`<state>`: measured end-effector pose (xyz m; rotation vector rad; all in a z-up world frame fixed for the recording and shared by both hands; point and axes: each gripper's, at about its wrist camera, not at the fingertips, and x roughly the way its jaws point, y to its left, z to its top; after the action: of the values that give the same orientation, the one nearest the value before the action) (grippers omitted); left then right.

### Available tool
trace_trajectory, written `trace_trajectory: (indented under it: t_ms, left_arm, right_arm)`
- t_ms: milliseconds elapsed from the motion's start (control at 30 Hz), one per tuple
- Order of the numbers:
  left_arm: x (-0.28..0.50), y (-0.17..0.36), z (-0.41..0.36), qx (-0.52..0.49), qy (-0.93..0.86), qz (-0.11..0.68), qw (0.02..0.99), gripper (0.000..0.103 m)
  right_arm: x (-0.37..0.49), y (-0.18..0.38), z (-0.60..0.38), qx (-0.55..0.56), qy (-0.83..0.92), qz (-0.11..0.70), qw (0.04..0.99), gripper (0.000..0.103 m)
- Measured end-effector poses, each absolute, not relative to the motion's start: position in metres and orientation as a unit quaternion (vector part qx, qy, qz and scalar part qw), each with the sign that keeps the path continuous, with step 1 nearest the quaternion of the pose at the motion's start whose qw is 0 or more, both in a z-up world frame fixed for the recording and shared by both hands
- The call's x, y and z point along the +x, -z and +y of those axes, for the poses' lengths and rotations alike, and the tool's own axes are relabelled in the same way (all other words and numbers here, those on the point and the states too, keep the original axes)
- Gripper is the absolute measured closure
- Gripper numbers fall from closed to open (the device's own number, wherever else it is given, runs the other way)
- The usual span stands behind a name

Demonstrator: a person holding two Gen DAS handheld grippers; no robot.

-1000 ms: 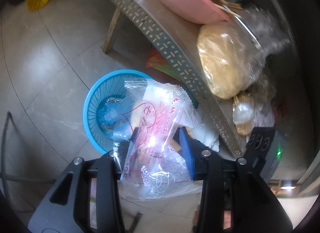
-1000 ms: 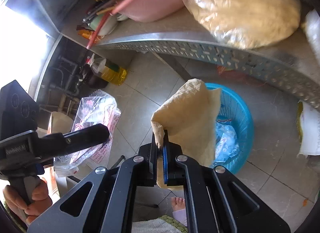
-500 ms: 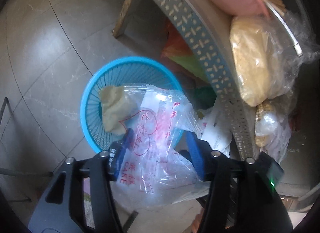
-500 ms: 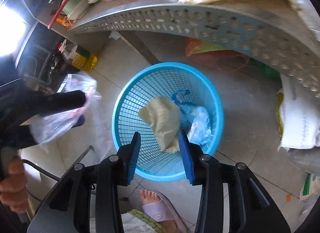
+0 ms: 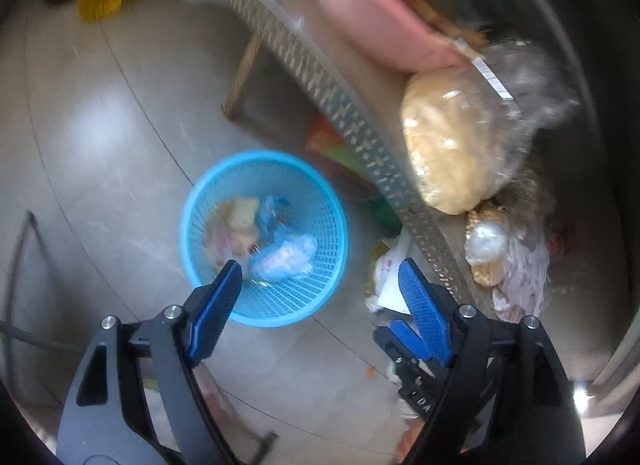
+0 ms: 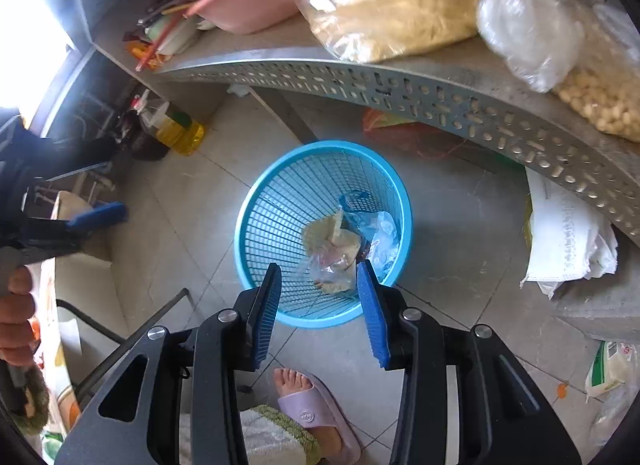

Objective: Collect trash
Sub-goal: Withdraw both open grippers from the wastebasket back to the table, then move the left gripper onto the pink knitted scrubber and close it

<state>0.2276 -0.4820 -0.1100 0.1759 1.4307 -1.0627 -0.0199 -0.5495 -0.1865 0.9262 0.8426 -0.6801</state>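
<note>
Dropped since earlier: printed plastic bag (image 6: pixel 332 265), now in blue basket (image 6: pixel 256 201); left gripper (image 5: pixel 320 289) just opened, right gripper (image 6: pixel 318 293) open, both empty; floor litter remains right.

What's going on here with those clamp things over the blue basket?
A person is collecting trash with a hand-held gripper in each hand. Both the left gripper and the right gripper hover open and empty above the blue basket on the tiled floor; the left's jaws have just been opening, with nothing between them. A yellowish paper wrapper and a clear printed plastic bag lie inside the basket, so both pieces look dropped in.
</note>
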Motion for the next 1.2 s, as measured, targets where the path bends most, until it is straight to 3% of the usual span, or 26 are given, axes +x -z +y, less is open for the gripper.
trace_trajectory:
  t_ms: [167, 467, 833, 1200]
  left_arm:
    - [0.206, 0.032, -0.433, 0.114, 0.501, 0.527, 0.677, 0.025]
    - [0.159, -0.053, -0.31, 0.128, 0.524, 0.404, 0.739, 0.017]
    - [0.153, -0.067, -0.155, 0.057, 0.455, 0.401, 0.793, 0.017]
    - [0.14, -0.055, -0.019, 0.029, 0.347, 0.396, 0.85, 0.017]
  right_arm:
    - [-0.021, 0.156, -0.523, 0.388, 0.307, 0.393, 0.775, 0.061]
    - [-0.003, 0.074, -0.462, 0.284, 0.283, 0.379, 0.834, 0.03]
    - [0.049, -0.018, -0.381, 0.174, 0.23, 0.37, 0.883, 0.007]
    - [0.114, -0.037, -0.296, 0.104, 0.146, 0.39, 0.903, 0.006]
